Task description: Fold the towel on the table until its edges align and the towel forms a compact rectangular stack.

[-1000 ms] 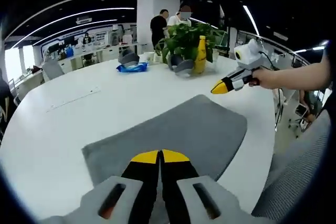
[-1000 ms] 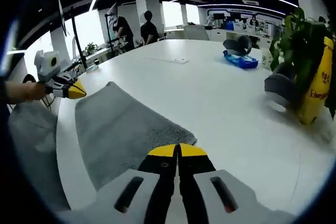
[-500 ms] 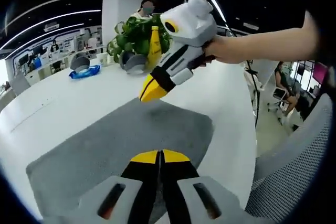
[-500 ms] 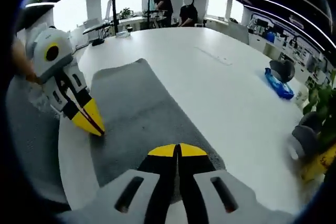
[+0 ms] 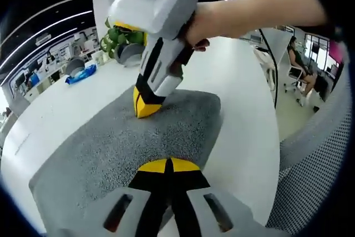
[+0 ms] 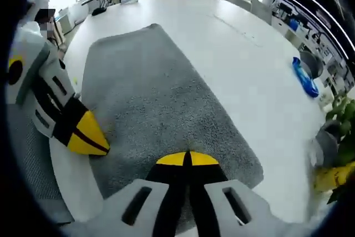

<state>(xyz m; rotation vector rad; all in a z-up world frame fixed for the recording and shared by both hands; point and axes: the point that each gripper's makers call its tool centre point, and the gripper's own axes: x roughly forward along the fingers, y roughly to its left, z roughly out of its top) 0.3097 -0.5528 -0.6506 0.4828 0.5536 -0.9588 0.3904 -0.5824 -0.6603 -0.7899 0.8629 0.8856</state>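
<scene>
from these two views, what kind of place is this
Probably an open-plan office: a big white table carrying the grey towel, rows of desks under strip lights, a mesh office chair, and a potted plant.

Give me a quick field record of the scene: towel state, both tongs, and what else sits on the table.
towel: grey towel lying spread flat on the white table, not yet folded
left tongs: shut, tips low over the towel's near edge
right tongs: shut, tips over the towel near its end; seen from the left gripper view, they point down onto the towel
grasp: neither tongs holds the cloth
far side of table: potted plant, blue object
beside table: mesh chair
</scene>
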